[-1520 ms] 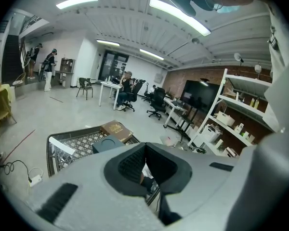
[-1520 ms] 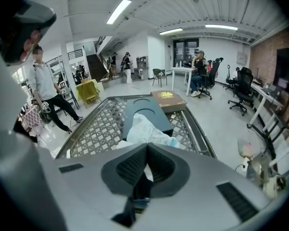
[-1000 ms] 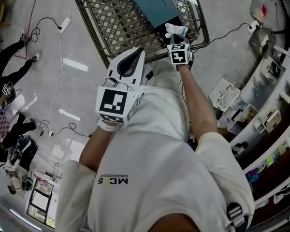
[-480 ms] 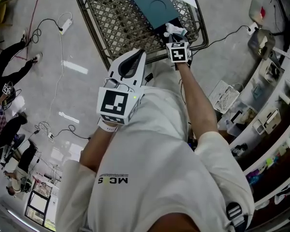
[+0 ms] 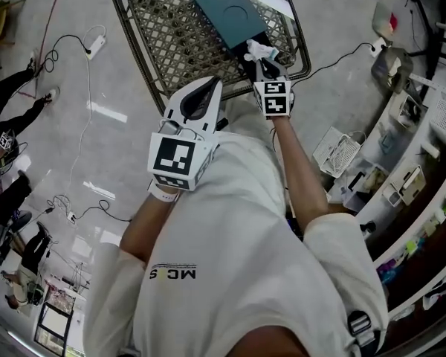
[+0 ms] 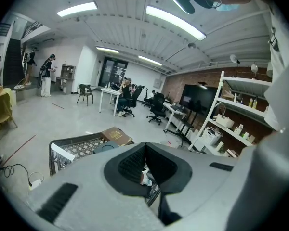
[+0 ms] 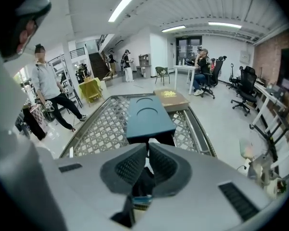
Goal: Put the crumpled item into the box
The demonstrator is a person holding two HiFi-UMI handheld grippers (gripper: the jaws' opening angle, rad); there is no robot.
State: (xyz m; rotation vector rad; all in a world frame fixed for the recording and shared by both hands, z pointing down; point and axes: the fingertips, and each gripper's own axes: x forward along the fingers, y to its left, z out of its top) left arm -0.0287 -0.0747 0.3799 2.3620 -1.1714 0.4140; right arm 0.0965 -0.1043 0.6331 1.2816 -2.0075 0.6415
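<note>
A metal lattice worktop (image 5: 171, 36) stood on a pale polished floor (image 5: 119, 140), with cluttered shelving (image 5: 424, 162) at 3 o'clock. A dark teal flat box (image 5: 227, 6) lay on the lattice. Since half a second before, the right gripper (image 5: 262, 59) had edged slightly toward 9 o'clock along the box's near end, and the left gripper (image 5: 210, 82) had stayed by the chest. The right gripper's jaws were clamped on a crumpled white-and-blue item (image 5: 259, 49), held just beside the box's 6 o'clock end. The left gripper's jaws were together, holding nothing.

Head view steeply down; both gripper views level along their jaws, all sharing lattice table (image 5: 171, 43)
</note>
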